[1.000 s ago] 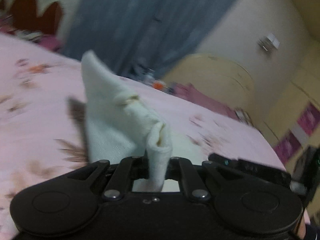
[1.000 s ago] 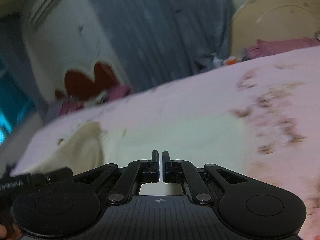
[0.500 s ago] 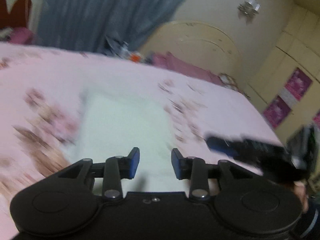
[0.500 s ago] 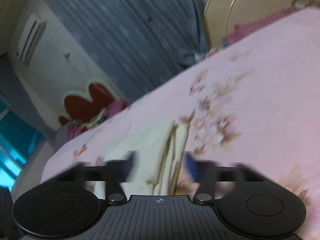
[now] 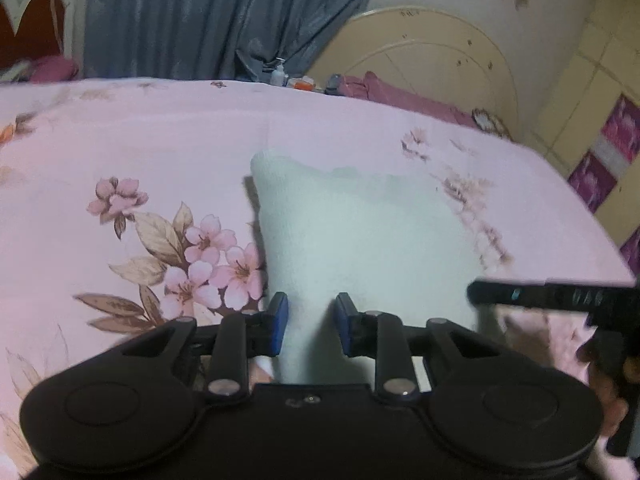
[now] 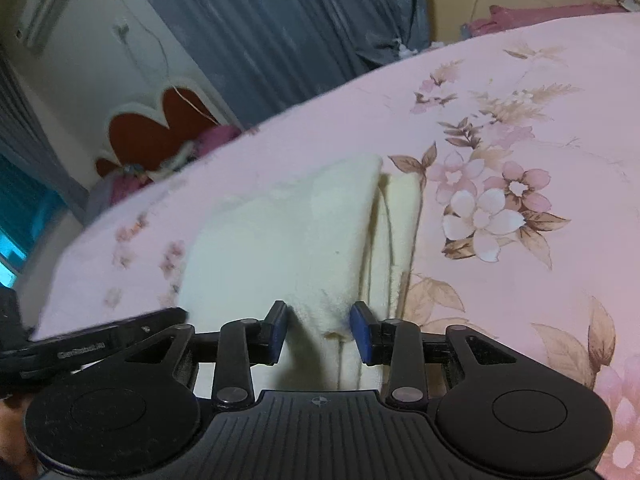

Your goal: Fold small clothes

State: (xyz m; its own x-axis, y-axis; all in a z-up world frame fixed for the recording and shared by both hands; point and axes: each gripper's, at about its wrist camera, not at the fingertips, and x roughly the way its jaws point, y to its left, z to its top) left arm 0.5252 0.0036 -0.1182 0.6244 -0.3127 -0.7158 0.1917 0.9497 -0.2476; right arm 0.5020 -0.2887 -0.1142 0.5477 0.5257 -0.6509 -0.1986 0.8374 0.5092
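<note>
Nearest, the left gripper (image 5: 308,330) holds its blue-padded fingers (image 5: 277,328) spread, having just narrowed a little, with cloth between them but not pinched. The right gripper (image 6: 319,332) is likewise parted, its fingers (image 6: 362,334) clear of the fabric. Under both lies the cream cloth (image 5: 360,240), folded flat in layers on the bed (image 5: 160,140), whose pink sheet carries printed flowers. Beyond hang a grey-blue curtain (image 5: 208,16) and a rounded cream headboard (image 5: 432,56).
</note>
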